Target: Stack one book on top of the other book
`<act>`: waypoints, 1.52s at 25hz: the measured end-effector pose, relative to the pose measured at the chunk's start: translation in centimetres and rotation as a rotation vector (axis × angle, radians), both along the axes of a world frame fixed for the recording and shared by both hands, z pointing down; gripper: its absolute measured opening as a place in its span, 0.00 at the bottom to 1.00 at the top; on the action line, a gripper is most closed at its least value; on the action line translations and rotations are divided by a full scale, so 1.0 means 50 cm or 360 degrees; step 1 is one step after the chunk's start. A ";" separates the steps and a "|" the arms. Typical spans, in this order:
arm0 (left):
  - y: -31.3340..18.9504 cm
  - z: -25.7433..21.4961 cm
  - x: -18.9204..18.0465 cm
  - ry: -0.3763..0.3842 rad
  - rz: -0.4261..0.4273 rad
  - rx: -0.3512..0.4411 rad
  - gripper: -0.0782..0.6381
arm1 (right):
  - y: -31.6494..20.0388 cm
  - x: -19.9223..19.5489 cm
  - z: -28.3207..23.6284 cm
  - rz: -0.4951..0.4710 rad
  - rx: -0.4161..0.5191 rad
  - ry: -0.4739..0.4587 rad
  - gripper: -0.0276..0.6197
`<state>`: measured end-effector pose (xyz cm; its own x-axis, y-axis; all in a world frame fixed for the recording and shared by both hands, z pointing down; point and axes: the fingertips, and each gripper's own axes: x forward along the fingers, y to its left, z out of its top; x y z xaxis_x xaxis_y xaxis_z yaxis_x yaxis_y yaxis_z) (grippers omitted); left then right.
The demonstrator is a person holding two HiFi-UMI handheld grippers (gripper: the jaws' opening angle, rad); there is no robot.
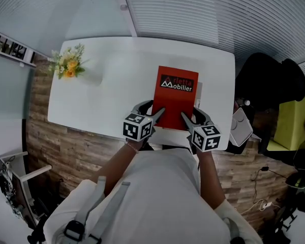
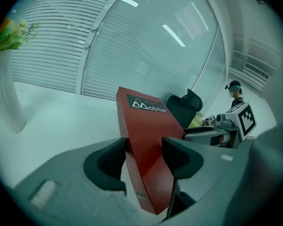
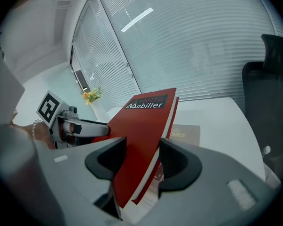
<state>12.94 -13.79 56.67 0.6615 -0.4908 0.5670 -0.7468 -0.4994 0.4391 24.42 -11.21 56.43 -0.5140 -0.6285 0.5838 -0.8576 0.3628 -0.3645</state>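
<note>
A: L side first. How's it set?

B: The left gripper (image 2: 144, 157) is seen clenched on the red book (image 2: 148, 135). Both dark pads are pressed vs. the book, one on the cover, one on the underside, at its near left corner. The jaws are kept apart only by the book's thickness.

A: And the R?

B: Same is shown for the right gripper (image 3: 142, 161): the near right corner is grasped, w/ the pale page edges caught btwn the pads. Nothing else is touched by either gripper.

A: Where's the book itself?

B: It's carried btwn the two grippers over the near part of the white table (image 1: 101, 100), cover up, white title at the far end. A second book (image 3: 184, 134), brownish, is laid flat on the table beneath it and is left showing past the red one's R edge. The gripped end is held clear of the table top; whether the far edge is resting on the lower book can't be told.

A: Anything else noted?

B: A bunch of yellow flowers (image 1: 68, 65) is stood at the table's far L corner, well apart from the books. A black chair (image 1: 267, 83) is placed just beside the table's R end.
</note>
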 end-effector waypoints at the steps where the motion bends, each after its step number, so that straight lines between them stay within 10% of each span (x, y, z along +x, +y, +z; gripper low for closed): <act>1: 0.003 -0.001 0.019 -0.0002 -0.0005 0.0001 0.46 | 0.002 0.020 -0.001 -0.0005 0.0000 0.0001 0.38; 11: 0.028 0.000 0.145 -0.0014 -0.0035 0.0005 0.46 | 0.027 0.146 0.004 -0.0026 -0.0018 -0.0015 0.38; 38: 0.008 0.117 0.121 -0.0029 0.0056 -0.0167 0.46 | 0.015 0.118 0.113 0.0005 -0.0209 0.0046 0.38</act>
<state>18.98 -13.40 62.50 0.6662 -0.4050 0.6262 -0.7382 -0.4775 0.4766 30.30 -10.48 62.08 -0.4936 -0.5474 0.6758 -0.8697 0.3107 -0.3836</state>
